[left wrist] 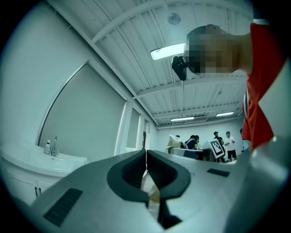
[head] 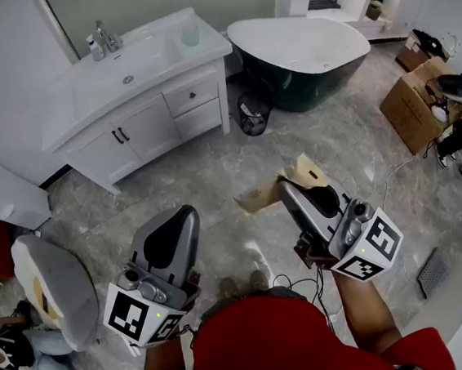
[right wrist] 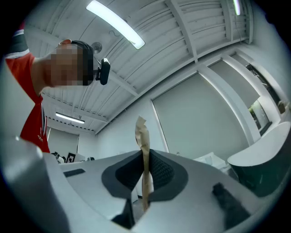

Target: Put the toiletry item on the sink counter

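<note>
The right gripper (right wrist: 144, 157) is clenched on a flat brown paper item (right wrist: 142, 132), which sticks out past its jaw tips. To its left, the left gripper (left wrist: 145, 157) is closed on nothing. Well ahead of both, leftward, stands the white sink counter (head: 148, 56).

Sink counter (head: 82, 93) left of bathtub (head: 298, 46), bin (head: 252, 114) between

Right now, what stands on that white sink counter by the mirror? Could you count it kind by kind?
Faucet: 1
Small bottle: 1
Pale green cup: 1
Total on the sink counter: 3
</note>
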`<state>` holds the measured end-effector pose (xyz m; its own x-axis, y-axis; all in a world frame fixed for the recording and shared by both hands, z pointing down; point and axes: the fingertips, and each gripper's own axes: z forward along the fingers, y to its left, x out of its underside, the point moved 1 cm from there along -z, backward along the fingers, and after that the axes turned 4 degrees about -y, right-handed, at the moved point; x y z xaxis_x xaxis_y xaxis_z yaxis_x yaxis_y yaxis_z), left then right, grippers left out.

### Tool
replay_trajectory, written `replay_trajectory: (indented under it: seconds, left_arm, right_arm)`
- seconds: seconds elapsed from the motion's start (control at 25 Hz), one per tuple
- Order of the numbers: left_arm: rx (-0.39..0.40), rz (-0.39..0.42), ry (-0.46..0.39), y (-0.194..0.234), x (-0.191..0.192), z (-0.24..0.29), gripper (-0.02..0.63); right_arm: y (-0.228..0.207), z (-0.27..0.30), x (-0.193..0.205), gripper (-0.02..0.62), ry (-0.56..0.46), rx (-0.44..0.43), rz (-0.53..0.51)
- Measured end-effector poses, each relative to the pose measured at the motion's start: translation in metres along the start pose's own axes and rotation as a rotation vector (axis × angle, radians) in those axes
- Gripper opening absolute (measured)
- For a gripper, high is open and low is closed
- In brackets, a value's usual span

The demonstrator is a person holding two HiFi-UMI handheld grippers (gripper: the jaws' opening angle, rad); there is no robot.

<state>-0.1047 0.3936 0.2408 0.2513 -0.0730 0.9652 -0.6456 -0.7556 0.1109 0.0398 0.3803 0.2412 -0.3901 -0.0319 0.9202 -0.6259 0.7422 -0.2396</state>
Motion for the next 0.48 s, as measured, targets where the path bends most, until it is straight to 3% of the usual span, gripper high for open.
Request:
replay_trajectory:
  seconds: [0.48]
  left_arm:
    - [0.018,-0.004,0.012,0.0003,0.0037,0.0043,0.020]
  right_arm:
    - [-0.0004,0.0010,-0.0001,0.046,-0.008,-0.007,0.026]
